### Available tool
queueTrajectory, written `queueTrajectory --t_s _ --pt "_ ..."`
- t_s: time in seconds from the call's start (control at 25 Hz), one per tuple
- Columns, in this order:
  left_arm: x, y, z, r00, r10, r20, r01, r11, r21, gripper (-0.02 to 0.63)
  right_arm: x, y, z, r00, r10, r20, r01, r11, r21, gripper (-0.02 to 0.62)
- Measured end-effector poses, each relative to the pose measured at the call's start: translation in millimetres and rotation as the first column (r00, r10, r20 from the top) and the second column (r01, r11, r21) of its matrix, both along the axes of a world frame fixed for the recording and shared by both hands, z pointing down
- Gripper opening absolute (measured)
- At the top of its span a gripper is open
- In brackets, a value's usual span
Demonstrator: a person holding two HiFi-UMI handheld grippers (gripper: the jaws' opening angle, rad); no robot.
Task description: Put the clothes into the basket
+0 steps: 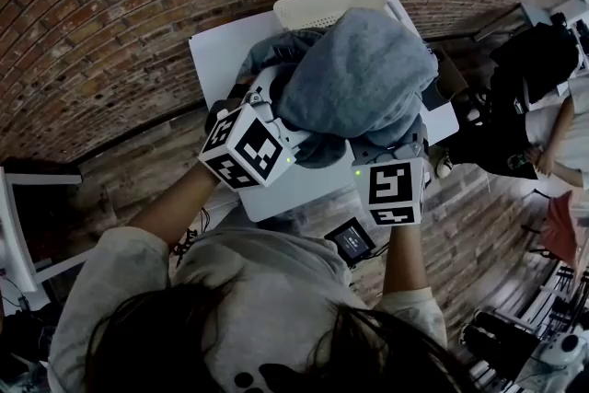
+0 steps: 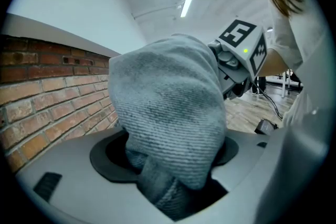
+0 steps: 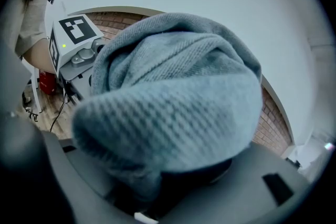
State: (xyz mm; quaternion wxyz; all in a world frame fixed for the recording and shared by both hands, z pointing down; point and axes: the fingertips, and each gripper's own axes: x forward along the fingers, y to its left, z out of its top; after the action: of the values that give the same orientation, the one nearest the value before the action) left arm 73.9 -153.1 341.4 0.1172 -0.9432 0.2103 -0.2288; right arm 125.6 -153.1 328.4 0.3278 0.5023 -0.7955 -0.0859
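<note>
Two claws (image 1: 270, 103) (image 1: 398, 143), one grey garment (image 1: 361, 76), one basket (image 1: 322, 6), one table (image 1: 219, 52)

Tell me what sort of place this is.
Probably an indoor workspace or lab rather than a home: a bare brick wall, a ceiling strip light and a small white table.

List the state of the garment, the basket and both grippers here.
grey sweater: bunched, lifted over the table, gripped at both sides.
left gripper: shut on the grey sweater.
right gripper: shut on the grey sweater.
basket: upright at the table's far end, its inside mostly hidden by the grey sweater.
</note>
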Motion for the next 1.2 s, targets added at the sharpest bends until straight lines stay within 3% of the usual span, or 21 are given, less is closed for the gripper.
queueTrajectory --t_s 0.32,1.2 --pt "18 -52 -34 0.999 0.004 -0.038 -0.001 0.998 0.064 0.345 18 -51 -35 1.0 0.015 -0.027 -0.013 0.997 0.07 0.279" --pt "44 -194 -18 0.988 -0.137 -0.065 0.14 0.989 0.041 0.345 47 -195 -23 0.999 -0.004 -0.037 0.009 0.993 0.116 0.279"
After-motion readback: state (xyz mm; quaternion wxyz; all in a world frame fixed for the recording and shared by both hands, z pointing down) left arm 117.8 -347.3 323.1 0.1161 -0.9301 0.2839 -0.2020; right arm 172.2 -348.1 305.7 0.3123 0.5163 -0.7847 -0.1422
